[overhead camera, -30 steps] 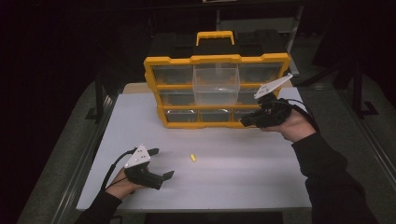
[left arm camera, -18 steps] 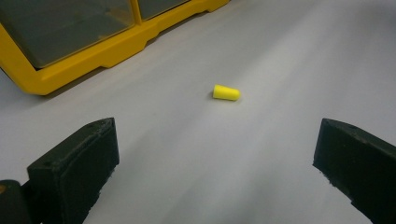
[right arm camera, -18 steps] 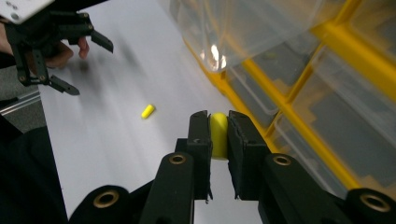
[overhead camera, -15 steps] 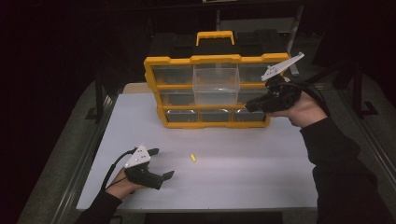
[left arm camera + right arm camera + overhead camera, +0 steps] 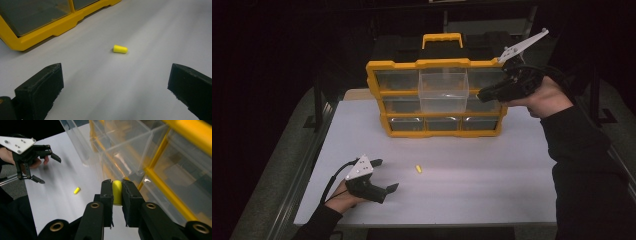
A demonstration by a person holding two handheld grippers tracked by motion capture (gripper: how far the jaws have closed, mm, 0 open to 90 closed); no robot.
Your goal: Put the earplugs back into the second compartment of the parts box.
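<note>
A yellow organizer box (image 5: 439, 97) with clear drawers stands at the back of the white table (image 5: 492, 180); its top middle drawer (image 5: 443, 90) is pulled out. My right gripper (image 5: 482, 94) is raised beside the box's right side, shut on a yellow earplug (image 5: 116, 192) pinched between its pads, close to the clear drawers (image 5: 130, 150). A second yellow earplug (image 5: 418, 169) (image 5: 120, 48) (image 5: 76, 190) lies loose on the table. My left gripper (image 5: 384, 175) rests low at the front left, open, with the loose earplug ahead of its jaws.
A black case (image 5: 432, 45) sits behind the organizer. The table's left edge runs along a metal rail (image 5: 307, 165). The surroundings beyond the table are dark.
My right gripper has risen with the earplug, from the box's lower right corner to the level of its upper drawers. The left gripper has stayed put.
</note>
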